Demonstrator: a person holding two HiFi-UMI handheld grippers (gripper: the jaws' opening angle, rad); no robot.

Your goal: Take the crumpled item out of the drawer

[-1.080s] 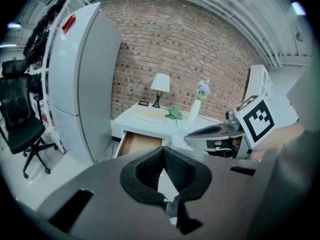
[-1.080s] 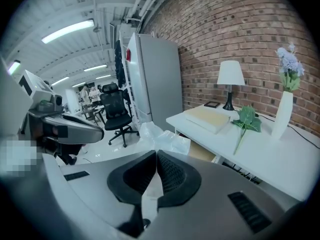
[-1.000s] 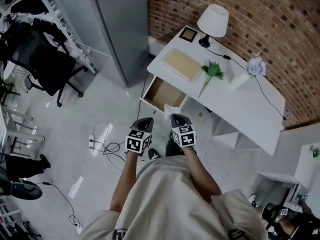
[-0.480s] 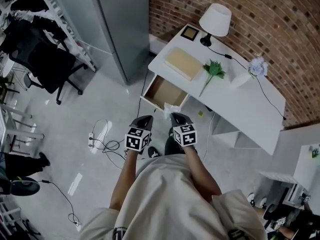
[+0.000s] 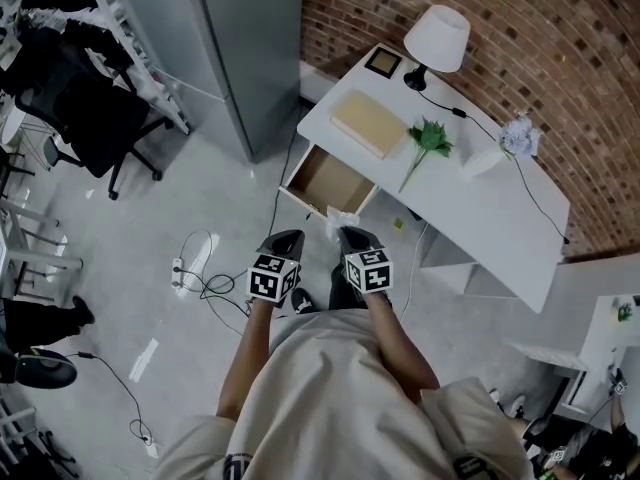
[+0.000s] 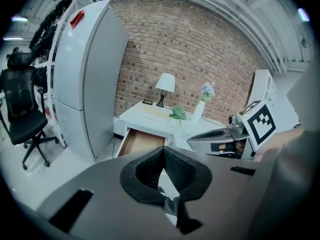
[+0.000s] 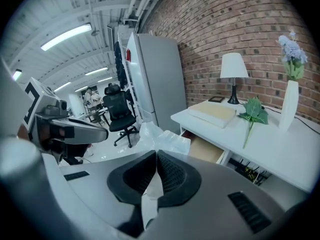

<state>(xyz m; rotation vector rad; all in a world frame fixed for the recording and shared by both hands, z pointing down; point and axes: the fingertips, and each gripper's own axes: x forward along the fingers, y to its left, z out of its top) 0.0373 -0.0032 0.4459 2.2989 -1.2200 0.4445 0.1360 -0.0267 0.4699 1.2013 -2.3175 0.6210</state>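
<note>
The crumpled white item is out of the drawer, puffed up in front of my right gripper, which is shut on its lower end. In the head view the item shows just ahead of the right gripper, over the floor in front of the open wooden drawer. My left gripper hangs beside it to the left, shut, with nothing between its pads. The drawer looks empty from here.
The white desk carries a lamp, a flat beige box, a green sprig and a vase with flowers. A grey cabinet stands left of it. Cables lie on the floor; a black office chair is far left.
Almost nothing differs. The head view has drifted slightly, and both grippers keep their places with the right one still holding the item.
</note>
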